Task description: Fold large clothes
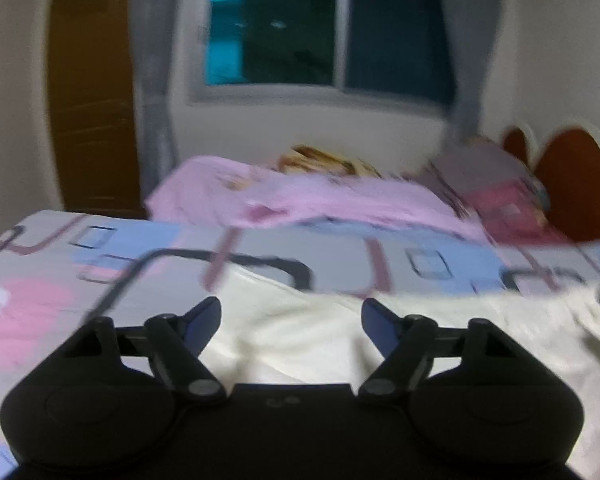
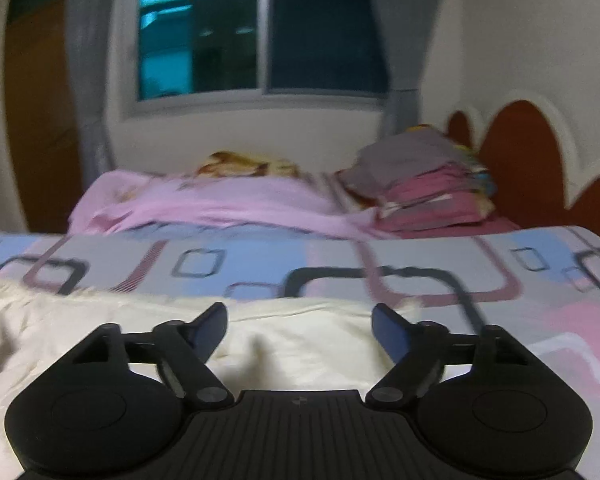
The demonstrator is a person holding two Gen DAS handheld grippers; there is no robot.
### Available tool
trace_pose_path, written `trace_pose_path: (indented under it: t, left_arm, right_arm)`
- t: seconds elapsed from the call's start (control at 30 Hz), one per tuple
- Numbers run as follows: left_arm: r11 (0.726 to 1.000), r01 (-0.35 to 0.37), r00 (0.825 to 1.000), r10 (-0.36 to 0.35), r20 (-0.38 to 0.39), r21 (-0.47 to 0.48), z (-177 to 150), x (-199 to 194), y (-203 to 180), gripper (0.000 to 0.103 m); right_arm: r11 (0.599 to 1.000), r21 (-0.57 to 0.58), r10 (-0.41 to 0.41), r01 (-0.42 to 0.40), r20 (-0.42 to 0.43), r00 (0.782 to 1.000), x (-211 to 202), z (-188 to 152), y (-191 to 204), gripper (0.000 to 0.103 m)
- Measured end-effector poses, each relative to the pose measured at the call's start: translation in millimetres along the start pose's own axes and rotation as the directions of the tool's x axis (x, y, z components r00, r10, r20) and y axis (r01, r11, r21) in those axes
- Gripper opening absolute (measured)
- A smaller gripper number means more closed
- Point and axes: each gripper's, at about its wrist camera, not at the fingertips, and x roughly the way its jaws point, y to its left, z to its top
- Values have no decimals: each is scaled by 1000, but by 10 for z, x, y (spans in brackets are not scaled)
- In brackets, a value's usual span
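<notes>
Left and right wrist views, both blurred. The left claw [image 1: 291,320] stands with its two blue-tipped fingers [image 1: 204,322] spread wide apart, nothing between them; it hangs over the cream garment [image 1: 300,332]. The right claw [image 2: 299,326] is likewise spread wide and empty, also above the cream garment [image 2: 292,340]. The garment lies rumpled along the near edge of the bed, on a patterned bedsheet [image 2: 260,264] printed with blue, pink and grey rounded rectangles. In the left view the cloth runs from the claw toward the right; in the right view it runs toward the left, so the two claws sit over opposite ends of it. Whether either claw touches the cloth cannot be told. Toward the far edge of the bed lies a pink blanket [image 1: 300,196], and near the far right corner a stack of folded clothes [image 2: 424,184] in grey and pink stands beside the red headboard [image 2: 516,152]. A dark window [image 2: 260,32] with grey curtains fills the far wall.
</notes>
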Motion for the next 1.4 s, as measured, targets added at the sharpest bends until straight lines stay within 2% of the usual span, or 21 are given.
trace_pose_path:
  t: [0.07, 0.17, 0.3, 0.4, 0.47, 0.53, 0.6, 0.83, 0.97, 1.1, 1.23, 1.4]
  left_arm:
    - [999, 18, 1000, -17, -15, 45, -60, 90, -176, 70]
    - [996, 7, 1000, -5, -28, 86, -132, 273, -318, 70]
    - [991, -68, 997, 72, -38, 113, -235, 516, -285, 70]
    - [991, -97, 992, 104, -72, 97, -353, 686, -159, 75]
    - [992, -92, 992, 99, -83, 87, -443, 771, -88, 80]
    - [993, -87, 992, 94, -84, 83, -500, 813, -92, 80]
    - [994, -87, 992, 93, -89, 68, -529, 870, -84, 81]
    - [998, -60, 990, 60, -129, 4, -563, 1009, 9, 86]
    - [997, -74, 987, 78, -140, 38, -537, 965, -26, 86]
    - [998, -68, 988, 69, -140, 14, -485, 757, 21, 84]
    - [999, -29, 995, 31, -94, 22, -426, 374, 5, 86]
    - [999, 23, 997, -21, -73, 32, -491, -57, -93, 88]
  right_arm:
    - [998, -53, 15, -15, -2, 1000, 59, -3, 196, 71]
    - [991, -131, -9, 12, 18, 1000, 185, 14, 339, 71]
    - [988, -142, -64, 63, -3, 998, 433, -36, 225, 71]
    - [975, -181, -144, 132, -55, 988, 704, -254, 15, 71]
    - [978, -157, -155, 139, -93, 984, 837, -430, -128, 71]
    - [982, -123, -152, 141, -91, 984, 911, -508, -180, 71]
    - [981, -123, -160, 148, -93, 983, 1000, -548, -171, 71]
    - [993, -9, -120, 120, -145, 982, 1170, -643, -346, 78]
    - [996, 32, -82, 89, -177, 981, 1022, -520, -418, 78]
    - [993, 107, -35, 49, -131, 991, 646, -403, -484, 78]
    - [998, 57, 3, 1, -61, 998, 202, -315, -356, 78]
    - [999, 9, 39, -39, -52, 998, -145, -443, -132, 78]
